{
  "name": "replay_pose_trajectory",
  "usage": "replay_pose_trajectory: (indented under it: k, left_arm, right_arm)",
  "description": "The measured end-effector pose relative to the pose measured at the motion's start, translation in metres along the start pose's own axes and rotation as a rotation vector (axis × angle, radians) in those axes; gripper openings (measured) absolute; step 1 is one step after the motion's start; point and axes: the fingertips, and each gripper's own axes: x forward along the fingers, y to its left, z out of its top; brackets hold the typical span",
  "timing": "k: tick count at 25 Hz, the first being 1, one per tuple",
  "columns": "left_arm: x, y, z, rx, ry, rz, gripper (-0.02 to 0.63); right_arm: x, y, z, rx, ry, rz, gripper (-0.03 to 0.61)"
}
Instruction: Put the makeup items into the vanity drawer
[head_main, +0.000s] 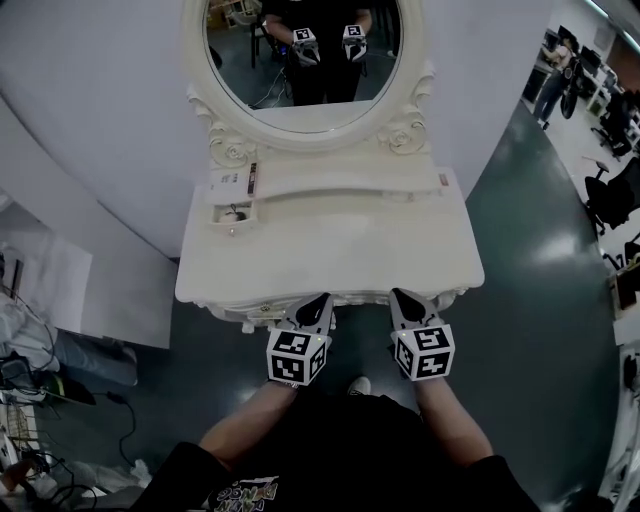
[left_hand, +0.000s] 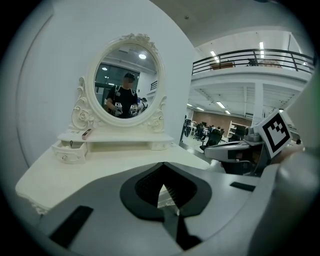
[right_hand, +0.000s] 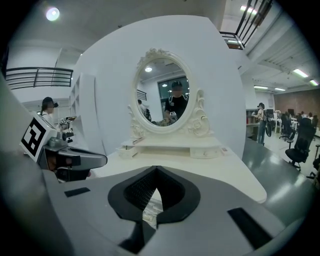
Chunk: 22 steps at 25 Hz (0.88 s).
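So both tongs are parked side by side at the near edge of the white counter (head_main: 330, 250), pointing toward the oval mirror (head_main: 305, 50). The left tongs (head_main: 321, 300) are pinched together with nothing between them. You can see the tips meeting in their own view (left_hand: 161, 166), and only bare counter shows through the little gap lower down. Same deal with the right tongs (head_main: 401, 296): tips together (right_hand: 156, 171) and empty. Neither is touching any makeup. The stuff that matters is way at the back. There's a small drawer (head_main: 232, 226) at the left end of the raised shelf (head_main: 340, 185) under the mirror. It's pulled open, with something small and dark inside, though I can't make out what it is. A slim stick (head_main: 252, 178) lies on the shelf right above that drawer, well apart from both tongs. The mirror shows the person holding both marker cubes.
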Motion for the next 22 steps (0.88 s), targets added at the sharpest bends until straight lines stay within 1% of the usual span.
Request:
replay_pose_trajectory:
  k: [9,22]
  left_arm:
    - [-0.006,0.006,-0.003,-0.012,-0.006,0.023,0.008]
    - [0.003,0.006,-0.001,-0.008,-0.001,0.016,0.008]
  right_arm:
    - [0.004,0.012,0.0,-0.015,-0.002,0.032,0.028]
    - [0.008,0.006,-0.001,-0.009,0.01,0.028,0.028]
